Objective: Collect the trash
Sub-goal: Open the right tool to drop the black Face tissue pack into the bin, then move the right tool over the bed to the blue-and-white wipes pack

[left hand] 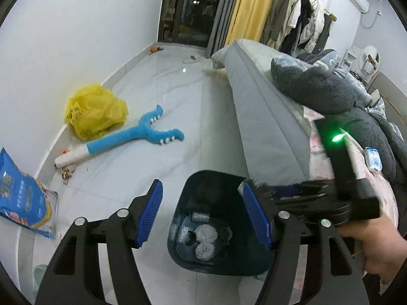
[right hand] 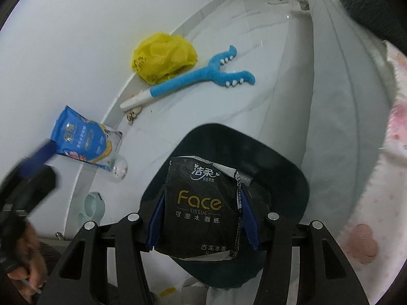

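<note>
Right claw: closed on a black "Face" tissue pack; the blue pads press its two sides.
Tissue pack: empty-looking wrapper, torn white edges at top and bottom, held directly above the mouth of the bin.
Left claw: open, nothing between the pads; it hangs over the floor and the near rim of the bin.
Bin: dark, standing on the floor just beside the grey side of the bed. Inside lie crumpled white tissues and other small items too dim to name.
Right hand: visible at the lower right of the left wrist view, gripping the black handle that shows a green light.
Floor along the wall: yellow plastic bag, blue plush grabber toy touching that bag, blue printed pouch near the wall.
Bed: carries a dark grey fleece blanket and a pink-patterned sheet.
</note>
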A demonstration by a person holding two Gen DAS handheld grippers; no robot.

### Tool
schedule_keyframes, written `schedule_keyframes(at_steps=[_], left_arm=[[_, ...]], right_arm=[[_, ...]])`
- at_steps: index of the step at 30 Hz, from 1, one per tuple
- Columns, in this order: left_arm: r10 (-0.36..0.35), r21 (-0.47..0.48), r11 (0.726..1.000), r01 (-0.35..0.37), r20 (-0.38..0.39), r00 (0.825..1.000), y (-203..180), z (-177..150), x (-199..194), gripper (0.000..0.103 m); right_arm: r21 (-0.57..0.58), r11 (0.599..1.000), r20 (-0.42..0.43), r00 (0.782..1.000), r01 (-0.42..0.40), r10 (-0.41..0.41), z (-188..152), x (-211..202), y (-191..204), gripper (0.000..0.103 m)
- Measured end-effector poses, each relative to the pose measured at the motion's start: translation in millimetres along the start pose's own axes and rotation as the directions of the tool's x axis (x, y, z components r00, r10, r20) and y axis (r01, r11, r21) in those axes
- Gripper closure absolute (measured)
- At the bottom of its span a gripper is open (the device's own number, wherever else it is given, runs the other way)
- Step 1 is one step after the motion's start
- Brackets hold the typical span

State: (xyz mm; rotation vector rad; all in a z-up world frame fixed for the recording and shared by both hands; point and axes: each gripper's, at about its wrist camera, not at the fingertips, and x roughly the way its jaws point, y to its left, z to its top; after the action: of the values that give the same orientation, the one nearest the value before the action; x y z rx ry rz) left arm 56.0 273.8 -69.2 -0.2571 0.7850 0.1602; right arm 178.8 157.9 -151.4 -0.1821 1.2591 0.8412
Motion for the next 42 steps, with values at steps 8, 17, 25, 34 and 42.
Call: schedule_keyframes(at_steps=[8, 17, 25, 34, 42], left_arm=[[-0.026, -0.005, 1.000, 0.026, 0.082, 0.996, -0.8, 10.5, -23.2, 0.035], [-0.059, 0.022, 0.998, 0.056, 0.173, 0.983, -21.3, 22.9, -48.5, 0.033], [-0.073, 0.046, 0.997, 0.065, 0.200, 0.977, -39.6, 27.2, -56.9, 0.031], [-0.104, 0.076, 0.993, 0.088, 0.236, 0.966, -73.9, 35.3, -63.4, 0.023], [-0.138, 0.107, 0.987, 0.116, 0.221, 0.965, -106.1, 37.5, -56.3, 0.016]], right_arm=[[-0.017, 0.999, -0.075, 0.997, 0.028, -0.029, -6.1, 28.0, 5.9, 0.040], [-0.034, 0.999, -0.042, 0.998, 0.040, -0.041, -11.7, 9.1, 10.2, 0.023], [-0.023, 0.998, 0.080, 0.995, 0.059, -0.057, -9.9, -35.3, 3.3, 0.020], [0.026, 0.996, 0.204, 0.975, 0.089, -0.093, -18.2, -90.9, -30.2, 0.020], [0.068, 0.986, 0.302, 0.939, 0.151, -0.165, -31.8, -137.8, -62.3, 0.019]])
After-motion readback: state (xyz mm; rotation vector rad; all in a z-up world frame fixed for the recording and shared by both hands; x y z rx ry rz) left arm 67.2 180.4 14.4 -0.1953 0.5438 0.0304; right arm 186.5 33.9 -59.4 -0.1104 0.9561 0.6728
